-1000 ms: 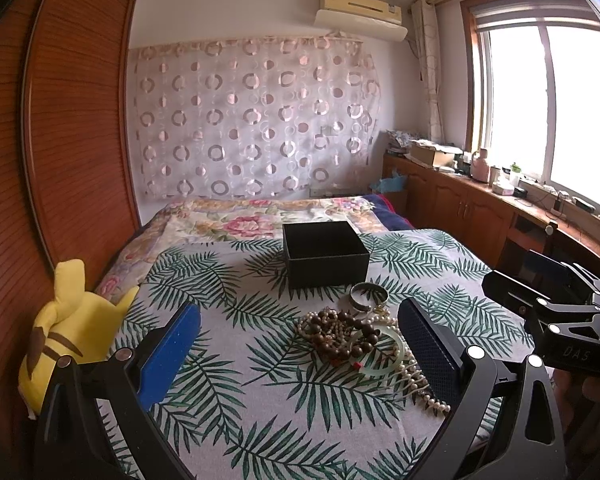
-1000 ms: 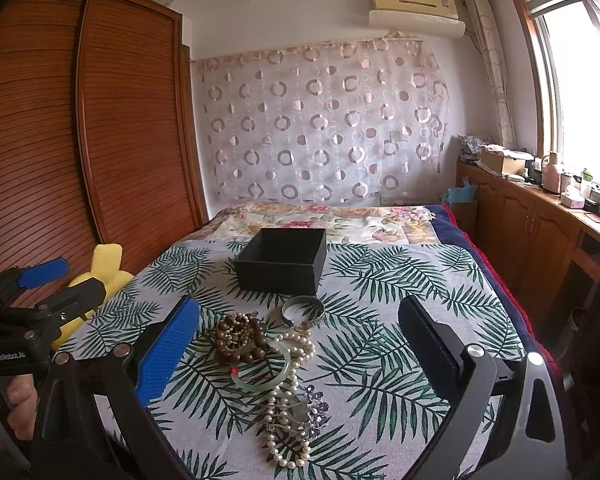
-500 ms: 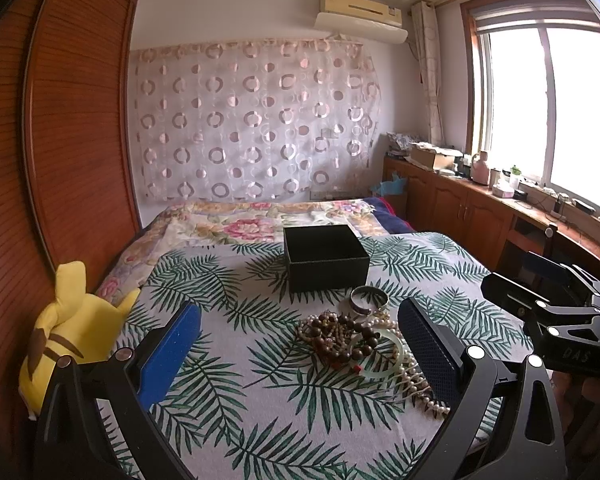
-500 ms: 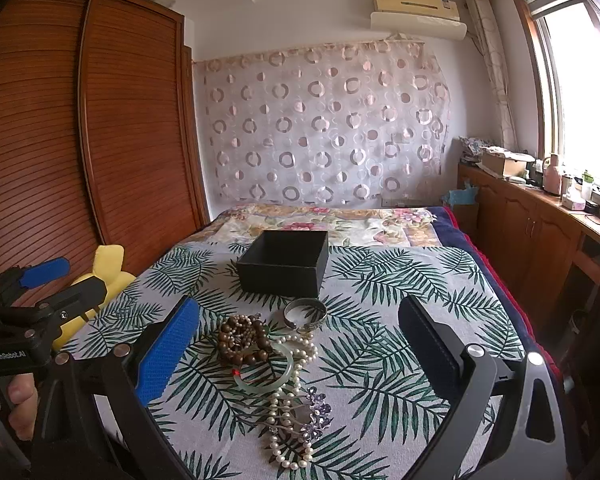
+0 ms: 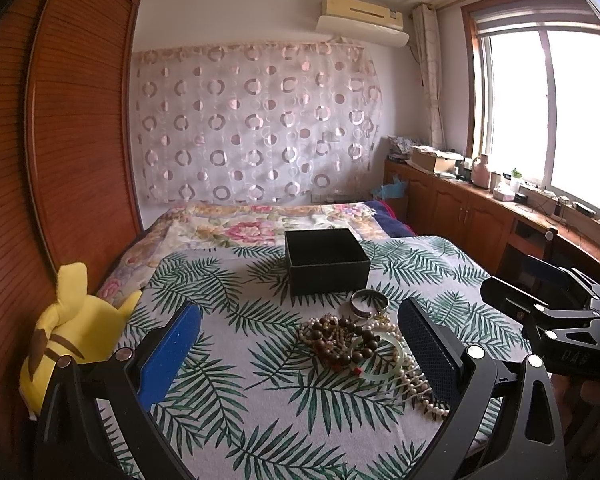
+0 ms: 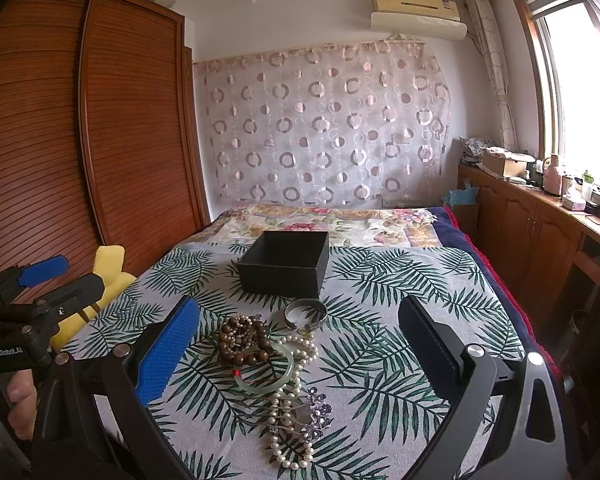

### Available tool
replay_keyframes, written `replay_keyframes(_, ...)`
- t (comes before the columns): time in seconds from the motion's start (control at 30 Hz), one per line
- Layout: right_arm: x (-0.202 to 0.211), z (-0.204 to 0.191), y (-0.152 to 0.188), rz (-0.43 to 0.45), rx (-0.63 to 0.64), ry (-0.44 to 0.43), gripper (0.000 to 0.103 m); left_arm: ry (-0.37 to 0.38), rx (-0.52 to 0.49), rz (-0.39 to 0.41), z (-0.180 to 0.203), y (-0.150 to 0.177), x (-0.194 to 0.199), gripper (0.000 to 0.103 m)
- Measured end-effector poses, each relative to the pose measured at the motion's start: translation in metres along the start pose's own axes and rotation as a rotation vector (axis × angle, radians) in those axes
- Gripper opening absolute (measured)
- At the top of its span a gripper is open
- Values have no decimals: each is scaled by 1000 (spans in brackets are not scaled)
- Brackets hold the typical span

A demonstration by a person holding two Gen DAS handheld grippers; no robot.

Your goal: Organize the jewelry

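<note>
Jewelry lies heaped on the bed's palm-leaf cover, just on the near side of the open black box, which serves as landmark. Silver bangle sits closest to the box, lying flat, not touching it. Brown bead bracelet is bunched beyond the bangle, away from the box. Green jade bangle lies flat, overlapping the beads' edge. Pearl necklace is strung out with its long axis running from the bangle straight away from the box toward the onlooker's end of the bed. Purple flower hair clip rests against the pearls at the end farthest from the box.

Left gripper: fingers wide apart, holding nothing, above the cover. Right gripper: fingers wide apart, holding nothing, the heap showing between them. Yellow plush toy sits at the bed edge, well apart from the box.
</note>
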State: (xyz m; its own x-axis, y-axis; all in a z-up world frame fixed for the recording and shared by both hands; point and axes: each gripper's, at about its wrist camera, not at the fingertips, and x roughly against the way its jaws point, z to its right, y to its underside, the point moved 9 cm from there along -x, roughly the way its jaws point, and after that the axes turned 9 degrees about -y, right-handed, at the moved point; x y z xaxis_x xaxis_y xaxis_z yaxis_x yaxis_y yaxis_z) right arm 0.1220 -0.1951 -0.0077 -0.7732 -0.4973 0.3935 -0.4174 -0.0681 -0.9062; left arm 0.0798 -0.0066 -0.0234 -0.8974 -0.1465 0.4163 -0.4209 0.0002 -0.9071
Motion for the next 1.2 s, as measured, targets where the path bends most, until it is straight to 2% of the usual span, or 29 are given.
replay_keyframes(0.5,0,-1,0,0,0,0,101,0,1,2,0,1,1,96)
replay_keyframes(0.6,0,-4,-3,-5,-3,-1,101,4,1,-8,3,-19,14,96)
replay_keyframes(0.73,-3,-8,-3,-20,-5,-13,101,13,-7,-31,7,-20,8,96)
replay_keyframes(1.1,-25,22,23,-65,-14,-49,101,65,-25,-122,11,12,-30,96)
replay_keyframes(1.2,-32,27,30,-86,0,-51,93,96,-29,-140,13,26,-38,96)
